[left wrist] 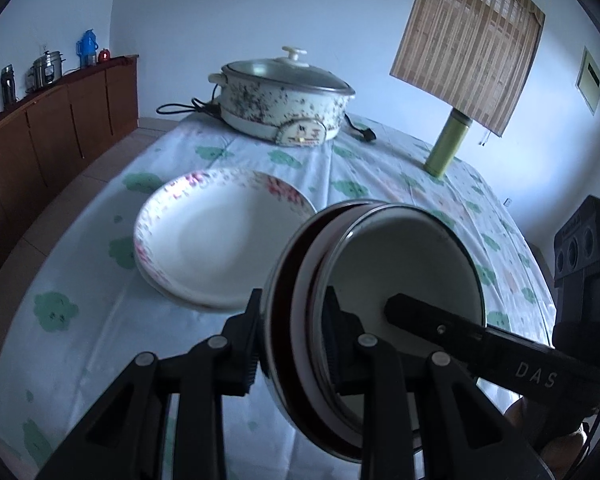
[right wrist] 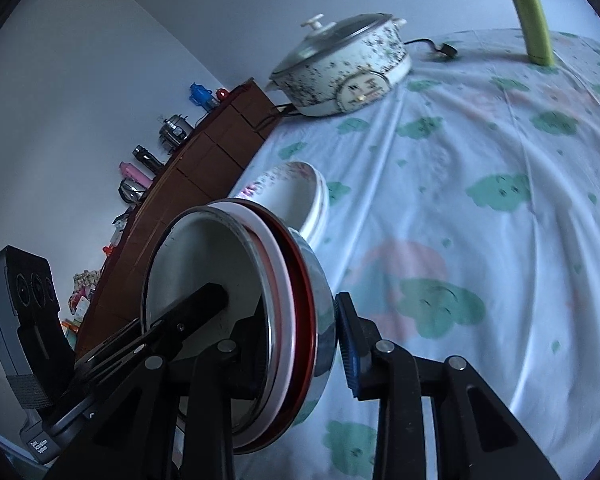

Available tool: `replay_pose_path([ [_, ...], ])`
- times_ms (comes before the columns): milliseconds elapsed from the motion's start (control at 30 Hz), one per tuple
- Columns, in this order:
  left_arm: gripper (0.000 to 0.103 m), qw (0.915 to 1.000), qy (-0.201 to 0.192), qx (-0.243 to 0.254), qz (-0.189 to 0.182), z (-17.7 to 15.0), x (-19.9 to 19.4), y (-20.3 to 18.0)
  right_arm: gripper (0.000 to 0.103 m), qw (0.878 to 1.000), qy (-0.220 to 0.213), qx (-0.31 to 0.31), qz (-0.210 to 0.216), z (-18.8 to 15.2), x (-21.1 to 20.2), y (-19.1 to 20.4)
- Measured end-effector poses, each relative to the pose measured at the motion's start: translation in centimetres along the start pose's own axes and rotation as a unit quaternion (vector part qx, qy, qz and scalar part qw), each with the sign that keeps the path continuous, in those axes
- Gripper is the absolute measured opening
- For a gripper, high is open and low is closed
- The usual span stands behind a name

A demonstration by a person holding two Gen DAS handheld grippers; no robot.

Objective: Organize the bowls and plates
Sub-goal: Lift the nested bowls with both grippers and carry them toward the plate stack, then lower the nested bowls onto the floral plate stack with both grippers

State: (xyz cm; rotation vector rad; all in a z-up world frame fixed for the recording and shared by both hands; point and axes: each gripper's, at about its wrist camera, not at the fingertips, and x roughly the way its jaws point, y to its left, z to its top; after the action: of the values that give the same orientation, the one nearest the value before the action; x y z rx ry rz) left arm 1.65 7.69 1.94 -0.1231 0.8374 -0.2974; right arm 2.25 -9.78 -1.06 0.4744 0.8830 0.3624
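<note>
A nested stack of bowls (left wrist: 380, 280), steel outside with a red and a white one inside, is held tilted above the table by both grippers. My left gripper (left wrist: 292, 340) is shut on the stack's rim. My right gripper (right wrist: 300, 344) is shut on the opposite rim of the same stack (right wrist: 236, 280). A stack of white floral plates (left wrist: 216, 236) lies on the tablecloth to the left beyond the bowls; it also shows in the right wrist view (right wrist: 300, 200).
A speckled electric pot with a glass lid (left wrist: 284, 96) and its cord stand at the table's far end. A green flask (left wrist: 446, 144) stands far right. A brown sideboard (left wrist: 52, 128) with bottles runs along the left wall. The cloud-print tablecloth (right wrist: 480, 220) covers the table.
</note>
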Motion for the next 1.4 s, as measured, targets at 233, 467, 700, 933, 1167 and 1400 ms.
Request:
replay_pose_path([
  [233, 0.025, 0.9999, -0.004, -0.008, 0.006, 2.5, 0.5, 2.1, 0.033, 1.0, 0.0, -0.007, 0.005, 2.2, 1.6, 1.9],
  [467, 0.025, 0.9999, 0.004, -0.01, 0.01, 4.6, 1.6, 3.6, 0.033, 1.0, 0.004, -0.003, 0.009, 4.1, 3.7, 2.9],
  [700, 0.026, 0.9998, 0.009, -0.009, 0.013, 5.9, 3.1, 4.7, 0.033, 1.0, 0.006, 0.011, 0.009, 5.5, 5.6, 3.0],
  [933, 0.026, 0.9995, 0.019, -0.023, 0.01, 6.7, 4.6, 6.1, 0.033, 1.0, 0.011, 0.013, 0.0, 6.3, 7.5, 3.1],
  [1167, 0.027, 0.9991, 0.024, -0.032, 0.016, 7.4, 5.6, 7.3, 0.033, 1.0, 0.023, 0.013, -0.006, 6.8, 9.2, 3.6],
  [1400, 0.027, 0.9982, 0.039, -0.043, 0.015, 7.5, 6.9, 8.3, 0.033, 0.999, 0.032, 0.014, -0.009, 7.0, 10.6, 3.5],
])
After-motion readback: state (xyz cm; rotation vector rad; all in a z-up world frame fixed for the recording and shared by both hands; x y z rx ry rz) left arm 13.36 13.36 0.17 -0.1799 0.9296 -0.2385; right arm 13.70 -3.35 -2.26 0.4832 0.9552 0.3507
